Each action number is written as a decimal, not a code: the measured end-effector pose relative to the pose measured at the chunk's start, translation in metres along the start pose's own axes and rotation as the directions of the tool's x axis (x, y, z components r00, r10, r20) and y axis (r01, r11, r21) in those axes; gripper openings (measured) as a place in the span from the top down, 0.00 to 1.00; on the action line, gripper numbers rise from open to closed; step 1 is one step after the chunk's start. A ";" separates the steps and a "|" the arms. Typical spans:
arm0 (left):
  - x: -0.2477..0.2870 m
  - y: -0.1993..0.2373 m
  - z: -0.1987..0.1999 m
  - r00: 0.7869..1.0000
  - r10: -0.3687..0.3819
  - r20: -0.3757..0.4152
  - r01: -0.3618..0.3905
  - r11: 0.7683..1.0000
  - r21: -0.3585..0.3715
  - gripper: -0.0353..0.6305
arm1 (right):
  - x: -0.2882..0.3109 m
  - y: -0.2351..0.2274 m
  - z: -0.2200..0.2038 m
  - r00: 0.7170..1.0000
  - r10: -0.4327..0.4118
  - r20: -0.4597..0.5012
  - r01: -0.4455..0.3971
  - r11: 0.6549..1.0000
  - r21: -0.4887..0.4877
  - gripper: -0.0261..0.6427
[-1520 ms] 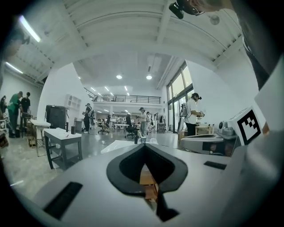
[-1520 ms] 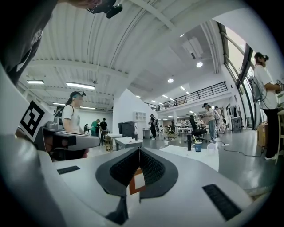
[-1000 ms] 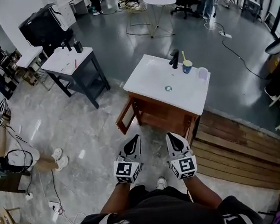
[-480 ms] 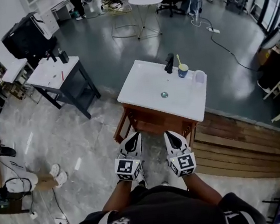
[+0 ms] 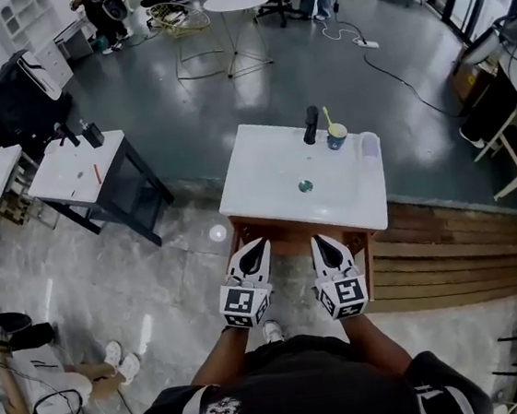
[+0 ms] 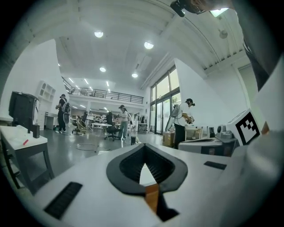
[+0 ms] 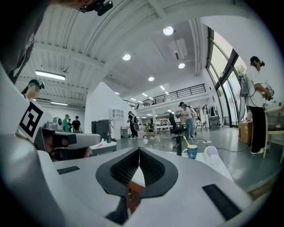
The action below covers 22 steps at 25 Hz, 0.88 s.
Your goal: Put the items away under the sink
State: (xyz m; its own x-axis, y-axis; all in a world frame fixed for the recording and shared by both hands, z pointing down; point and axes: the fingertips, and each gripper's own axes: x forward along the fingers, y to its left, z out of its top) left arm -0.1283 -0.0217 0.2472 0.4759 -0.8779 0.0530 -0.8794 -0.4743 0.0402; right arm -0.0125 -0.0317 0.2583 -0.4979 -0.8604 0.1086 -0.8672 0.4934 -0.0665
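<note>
As the person stands square to the sink (image 5: 264,177), the left tongs (image 5: 255,246) and right tongs (image 5: 324,241) are held level and side by side just short of its front edge. Each pair is pressed together with nothing between, probably because nothing has been picked up yet. The items to be stowed sit at the back right of the white surface: a blue cup (image 5: 336,137) holding a toothbrush (image 5: 327,116), just beside the black tap (image 5: 310,124), and a clear tumbler (image 5: 369,146) to its right. The wooden cabinet (image 5: 288,234) below looks the likely destination, though its door cannot be made out from here. A side table (image 5: 78,171) stands well to the left and timber decking (image 5: 441,259) to the right; nothing appears to block the reach.
</note>
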 end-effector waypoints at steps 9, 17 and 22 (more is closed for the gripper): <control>0.043 0.023 0.009 0.993 -0.111 0.032 0.112 0.994 -0.014 0.94 | 0.021 -0.017 0.009 0.994 -0.110 -0.011 0.110 0.994 -0.024 0.93; 0.098 0.030 0.001 0.991 -0.131 0.011 0.131 0.991 -0.018 0.94 | 0.058 -0.063 0.011 0.992 -0.128 0.006 0.128 0.992 0.002 0.93; 0.153 0.033 0.003 0.992 -0.125 -0.001 0.125 0.992 -0.015 0.94 | 0.094 -0.101 0.012 0.994 -0.112 -0.005 0.112 0.993 0.040 0.93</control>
State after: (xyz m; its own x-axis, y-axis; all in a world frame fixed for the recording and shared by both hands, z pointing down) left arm -0.0847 -0.1715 0.2535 0.5818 -0.8119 0.0489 -0.8131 -0.5789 0.0618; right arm 0.0282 -0.1633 0.2637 -0.3975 -0.9097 0.1200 -0.9168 0.3882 -0.0935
